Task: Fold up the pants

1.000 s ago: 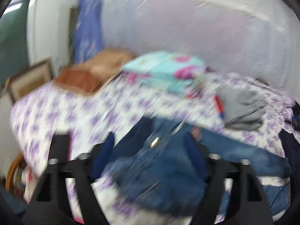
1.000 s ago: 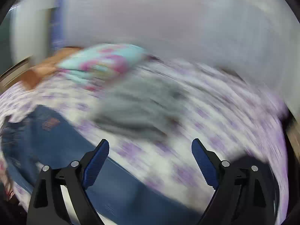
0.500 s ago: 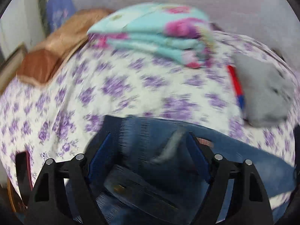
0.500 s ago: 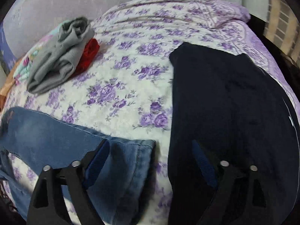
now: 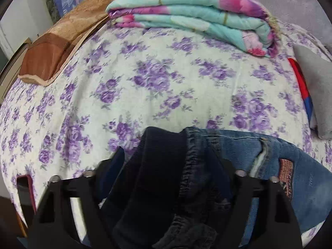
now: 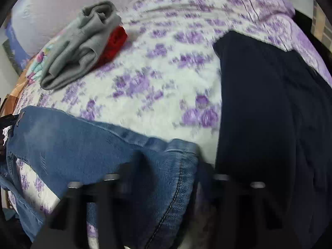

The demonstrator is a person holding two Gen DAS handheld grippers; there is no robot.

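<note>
We see the blue jeans (image 6: 68, 145) lying across the near edge of the floral bedspread (image 5: 166, 78), their long axis running side to side: the waist end sits at our left gripper (image 5: 166, 166), the leg hem at our right gripper (image 6: 164, 172). The denim is mid-blue and faded, with a darker inner waistband and a reddish patch (image 5: 286, 172) near the seat. Our left gripper's fingers stand part-way apart with the bunched waistband between them; whether they pinch it we cannot tell. Our right gripper is blurred, the hem lying over its fingers; its grasp we cannot tell either. A dark navy garment (image 6: 269, 114) lies just beside the hem. Farther back rest a grey folded garment (image 6: 83, 45) over a red one (image 6: 114, 41), a turquoise floral quilt (image 5: 191, 14) and a brown cushion (image 5: 62, 43).
</note>
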